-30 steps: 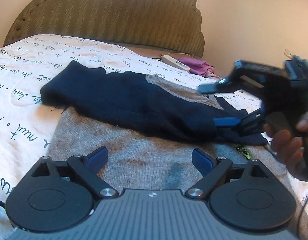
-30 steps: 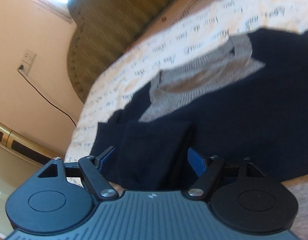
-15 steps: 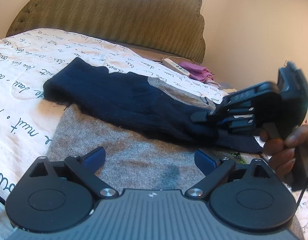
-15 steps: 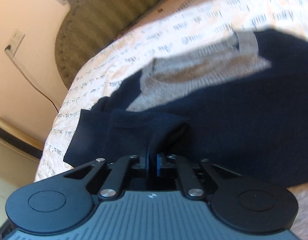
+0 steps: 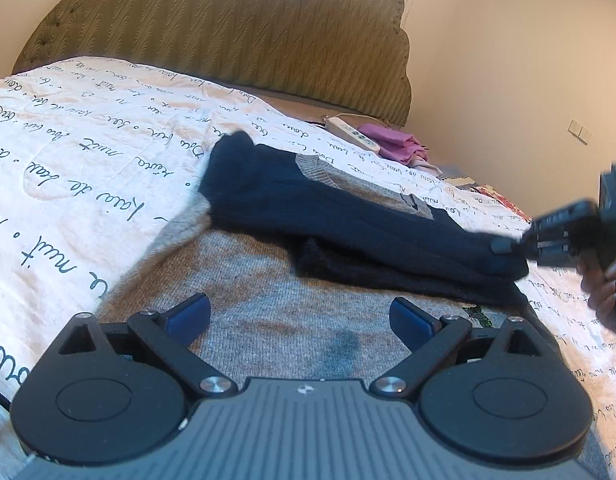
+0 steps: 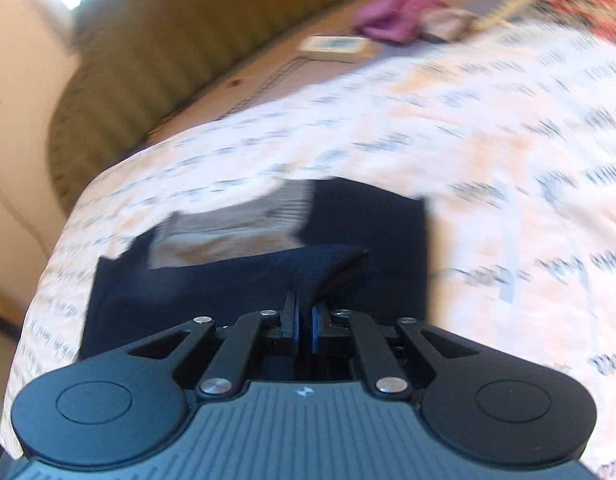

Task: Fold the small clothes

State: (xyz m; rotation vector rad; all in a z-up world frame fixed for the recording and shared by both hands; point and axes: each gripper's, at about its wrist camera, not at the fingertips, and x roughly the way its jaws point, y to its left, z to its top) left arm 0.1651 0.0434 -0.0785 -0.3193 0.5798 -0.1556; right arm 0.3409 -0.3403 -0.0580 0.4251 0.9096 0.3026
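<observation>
A small sweater (image 5: 291, 320) with a grey body and navy upper part lies flat on the bed. Its navy sleeve (image 5: 348, 216) is folded across the chest. My left gripper (image 5: 299, 316) is open and empty, low over the grey body. My right gripper (image 6: 303, 332) is shut on the navy sleeve's cuff (image 6: 328, 268) and holds it lifted; in the left wrist view it shows at the right edge (image 5: 504, 246), pinching the sleeve end. The grey collar (image 6: 235, 228) shows beyond the held cuff.
The bed has a white quilt with handwriting print (image 5: 87, 152) and an olive padded headboard (image 5: 227, 28). A white power strip (image 5: 352, 134) and a purple cloth (image 5: 400, 144) lie near the headboard. A wall is at the right.
My right gripper closed on the navy sleeve cuff and pulled it out to the right. The left gripper stayed open and moved slightly.
</observation>
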